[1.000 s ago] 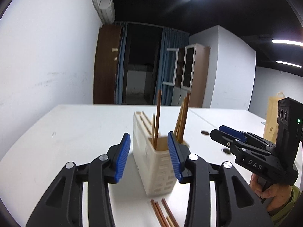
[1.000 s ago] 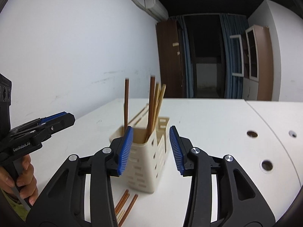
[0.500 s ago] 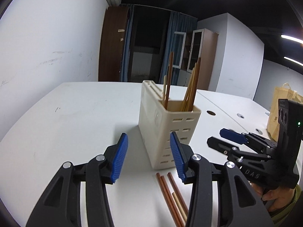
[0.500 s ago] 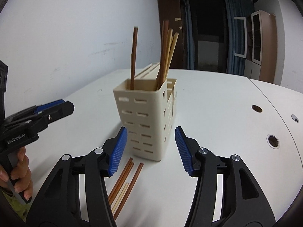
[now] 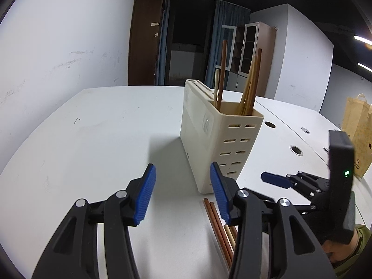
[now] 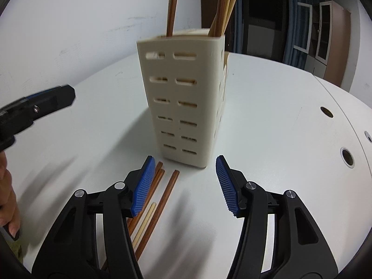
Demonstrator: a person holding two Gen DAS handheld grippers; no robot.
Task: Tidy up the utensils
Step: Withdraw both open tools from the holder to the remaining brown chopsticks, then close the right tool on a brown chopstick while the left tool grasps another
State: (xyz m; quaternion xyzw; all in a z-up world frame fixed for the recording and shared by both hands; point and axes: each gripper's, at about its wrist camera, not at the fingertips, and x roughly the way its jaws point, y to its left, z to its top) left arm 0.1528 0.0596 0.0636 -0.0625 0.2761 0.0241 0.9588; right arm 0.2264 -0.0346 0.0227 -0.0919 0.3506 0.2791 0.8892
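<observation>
Left wrist view. We list the left hand-held gripper (image 5: 182, 194) at lower centre, jaws apart, holding nothing. The cream utensil holder (image 5: 218, 148) stands upright at frame centre on the white counter (image 5: 93, 139), several chopsticks standing in it. The loose chopsticks (image 5: 219, 227) lie flat at lower right of centre, just before the holder's base, partly behind this gripper's right finger. The right hand-held gripper (image 5: 276, 180) enters from the right edge; from this side we cannot tell its jaw state.

Right wrist view. We list the right hand-held gripper (image 6: 184, 187) at bottom centre, jaws wide apart and empty. The utensil holder (image 6: 183, 97) fills upper centre. The loose chopsticks (image 6: 154, 203) lie at lower left of centre, long axes running from bottom left up towards the holder, passing under this gripper's left finger. We judge the right gripper nearer; its grasp must shift left and close across those axes.
</observation>
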